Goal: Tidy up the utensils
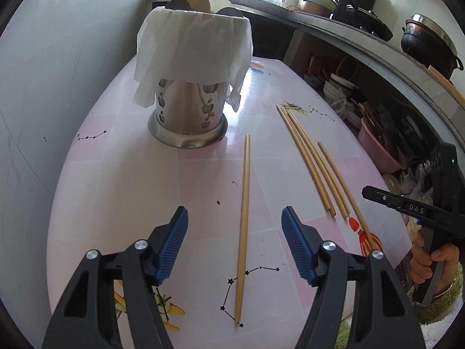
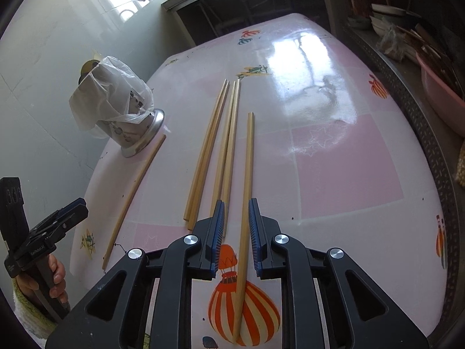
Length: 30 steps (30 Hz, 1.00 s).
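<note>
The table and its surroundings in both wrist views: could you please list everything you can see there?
Chopsticks: six, pale wood, lying on the table; one alone between the left tool's jaws, four grouped, one between the right tool's jaws.
Utensil holder: one, metal, patterned, far end of the table, upright.
White cover: one, draped over the holder's top.
Table: one, pink with balloon prints.
Pots: several, dark, on the counter behind.
Pink basin: one, under the counter.
Left tool: black, blue pads, open, untouching.
Right tool: same colours, narrowly open.
Hands: two, gripping handles.
</note>
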{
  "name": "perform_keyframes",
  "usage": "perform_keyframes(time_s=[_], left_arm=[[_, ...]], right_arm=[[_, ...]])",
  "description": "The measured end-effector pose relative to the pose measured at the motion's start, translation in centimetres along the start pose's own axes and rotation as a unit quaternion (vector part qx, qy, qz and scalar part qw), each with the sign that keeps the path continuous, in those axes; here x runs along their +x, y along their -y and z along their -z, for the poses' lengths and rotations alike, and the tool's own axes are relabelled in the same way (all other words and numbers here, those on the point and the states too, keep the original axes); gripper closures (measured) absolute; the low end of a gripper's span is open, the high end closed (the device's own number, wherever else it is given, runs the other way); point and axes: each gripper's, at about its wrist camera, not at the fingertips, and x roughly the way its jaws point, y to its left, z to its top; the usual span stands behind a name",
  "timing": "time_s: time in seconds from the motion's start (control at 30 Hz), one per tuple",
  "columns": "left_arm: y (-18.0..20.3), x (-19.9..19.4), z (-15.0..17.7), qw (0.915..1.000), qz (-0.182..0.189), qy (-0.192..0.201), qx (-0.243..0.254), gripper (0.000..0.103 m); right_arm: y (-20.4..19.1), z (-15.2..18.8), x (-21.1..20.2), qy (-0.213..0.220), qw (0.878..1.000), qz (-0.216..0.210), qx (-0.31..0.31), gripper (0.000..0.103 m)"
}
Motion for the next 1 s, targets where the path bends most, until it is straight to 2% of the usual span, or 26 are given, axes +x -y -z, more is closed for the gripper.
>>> perform_keyframes(time_s=[0.07,0.17,0.27,0.57,0.87,0.93,1.0], left_arm=[[-0.6,0.6,-0.4,0.9993,0.027,-0.012,-0.024,0.022],[-1.5,1.7,-0.7,0.9958,0.058,-0.033,-0.063,0.018],[-1.6,2.2,-1.0,0.9958,0.050,-0.029,-0.071,0.006],[-0.9,3.8,-2.4,0.9988,0.037,-0.016,-0.027,0.006],[0.3,5.1,-3.4,0.9990,-0.008,-0.010,0.043,0.006],[0.4,5.3,-3.5,0.9985,-0.010,-0.012,0.053,0.006],[0.6,5.4,-3.6,0.9979,-0.013,-0.013,0.062,0.006]], right_arm=[[0.0,-0.4,0.1,0.004,1.000,0.005,-0.007,0.077],[0.1,-1.1,0.6,0.004,1.000,0.011,-0.013,0.077],[0.2,-2.0,1.3,0.002,1.000,0.017,-0.019,0.077],[-0.1,-4.2,4.5,-0.016,0.998,0.041,-0.050,0.079],[-0.1,-4.6,6.1,-0.029,0.995,0.064,-0.064,0.092],[-0.1,-4.5,6.1,-0.030,0.995,0.066,-0.066,0.097],[-0.1,-4.4,6.1,-0.029,0.995,0.067,-0.066,0.097]])
